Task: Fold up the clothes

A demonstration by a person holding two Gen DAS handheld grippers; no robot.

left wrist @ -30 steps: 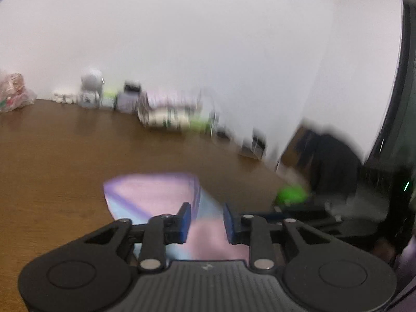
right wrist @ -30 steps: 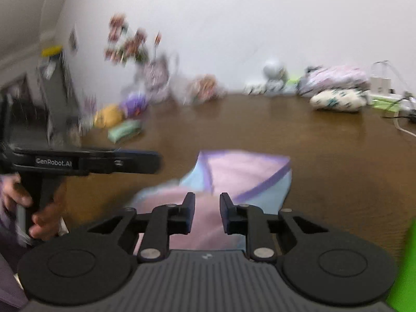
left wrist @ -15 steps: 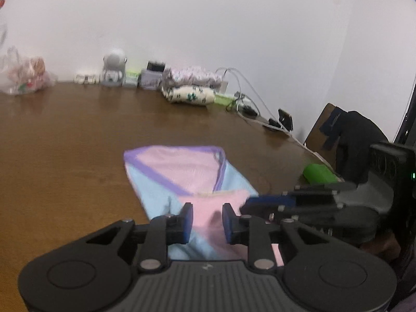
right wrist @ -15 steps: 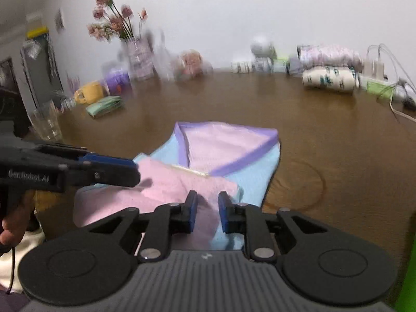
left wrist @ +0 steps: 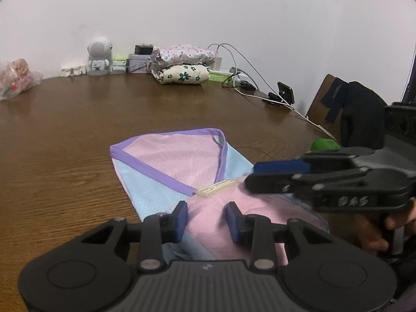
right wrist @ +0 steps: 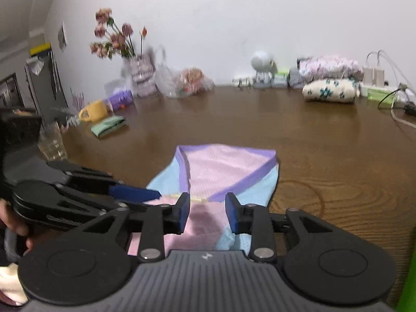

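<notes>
A pink and light-blue mesh garment with purple trim (left wrist: 179,166) lies partly folded on the brown wooden table (left wrist: 65,135); it also shows in the right wrist view (right wrist: 223,166). My left gripper (left wrist: 206,218) is open and empty, low over the garment's pink near part. My right gripper (right wrist: 207,214) is open and empty over the same near part. The right gripper shows from the side in the left wrist view (left wrist: 280,174), and the left gripper in the right wrist view (right wrist: 132,193); both hover close to the cloth.
Two folded floral clothes (left wrist: 182,65) are stacked at the table's far edge beside a white robot figure (left wrist: 98,57) and cables (left wrist: 249,83). A flower vase (right wrist: 140,75), yellow mug (right wrist: 95,110), green cloth (right wrist: 109,126) and glass (right wrist: 52,141) stand at the left.
Both grippers have opened wider and come down closer over the garment's pink near part. The views have steadied and the garment now lies nearer to the fingers.
</notes>
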